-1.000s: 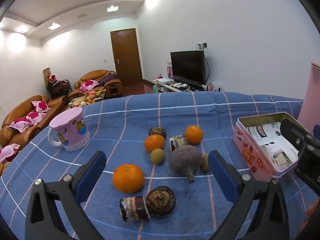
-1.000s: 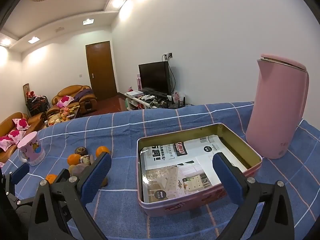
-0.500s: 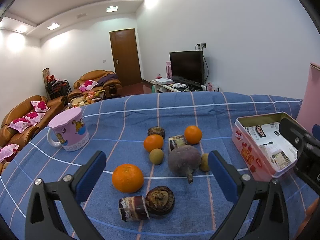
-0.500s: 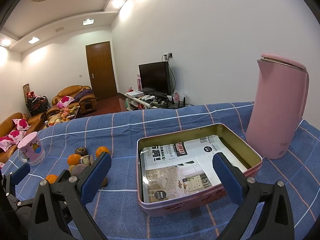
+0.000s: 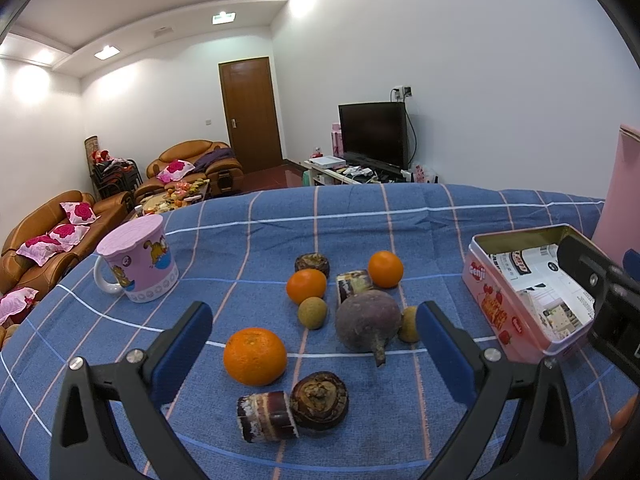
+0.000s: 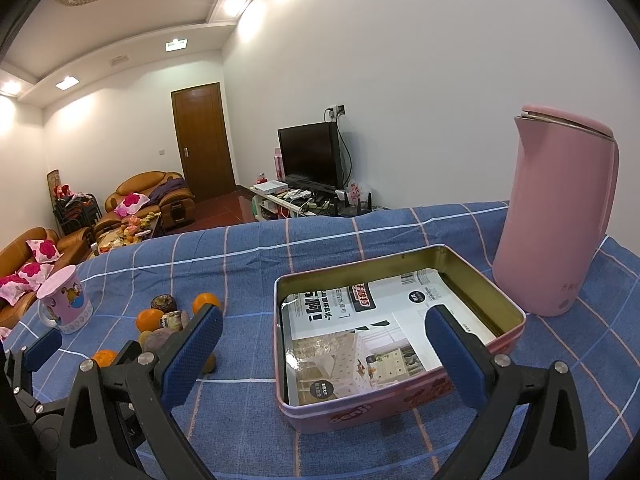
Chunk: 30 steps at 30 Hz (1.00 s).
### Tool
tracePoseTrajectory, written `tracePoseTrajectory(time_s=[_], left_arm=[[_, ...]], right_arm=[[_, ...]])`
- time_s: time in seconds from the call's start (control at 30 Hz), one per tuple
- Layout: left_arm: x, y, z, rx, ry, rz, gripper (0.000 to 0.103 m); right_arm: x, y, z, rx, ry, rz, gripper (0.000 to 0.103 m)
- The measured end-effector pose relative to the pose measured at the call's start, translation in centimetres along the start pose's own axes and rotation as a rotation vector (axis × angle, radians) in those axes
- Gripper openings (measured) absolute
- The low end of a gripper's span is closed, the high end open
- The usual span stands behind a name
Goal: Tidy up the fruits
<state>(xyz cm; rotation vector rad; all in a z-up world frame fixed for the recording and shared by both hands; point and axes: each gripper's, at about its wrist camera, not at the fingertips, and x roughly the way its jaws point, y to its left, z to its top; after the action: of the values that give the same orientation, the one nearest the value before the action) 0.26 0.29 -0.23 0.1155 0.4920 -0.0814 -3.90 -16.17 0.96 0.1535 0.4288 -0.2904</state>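
Note:
Fruits lie on the blue checked cloth in the left wrist view: a near orange (image 5: pixel 255 356), two farther oranges (image 5: pixel 306 286) (image 5: pixel 385 269), a purple beet-like root (image 5: pixel 368 322), two small tan round fruits (image 5: pixel 312 312), and brown cut pieces (image 5: pixel 319 400). My left gripper (image 5: pixel 314 356) is open and empty, hovering above the near fruits. A pink tin (image 6: pixel 400 396) lined with printed paper sits open at the right. My right gripper (image 6: pixel 322 354) is open and empty above the tin's near side. The fruit cluster shows at the left in the right wrist view (image 6: pixel 160 326).
A pink cartoon mug (image 5: pixel 138 264) stands at the left of the cloth. A tall pink kettle (image 6: pixel 556 216) stands right of the tin. The table's far edge drops to a living room with sofas and a television.
The left gripper has drifted slightly; the fruits sit a touch lower and closer in its view. The right view is nearly unchanged.

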Motion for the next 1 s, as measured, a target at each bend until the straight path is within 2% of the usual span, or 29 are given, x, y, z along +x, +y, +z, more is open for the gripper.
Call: tracePoseTrajectory(time_s=[1.0], left_arm=[[0.01,-0.04,-0.05,0.001,-0.001,0.0,0.103]], right_arm=[[0.38,0.18,-0.17,-0.002,0.01,0.013,0.102]])
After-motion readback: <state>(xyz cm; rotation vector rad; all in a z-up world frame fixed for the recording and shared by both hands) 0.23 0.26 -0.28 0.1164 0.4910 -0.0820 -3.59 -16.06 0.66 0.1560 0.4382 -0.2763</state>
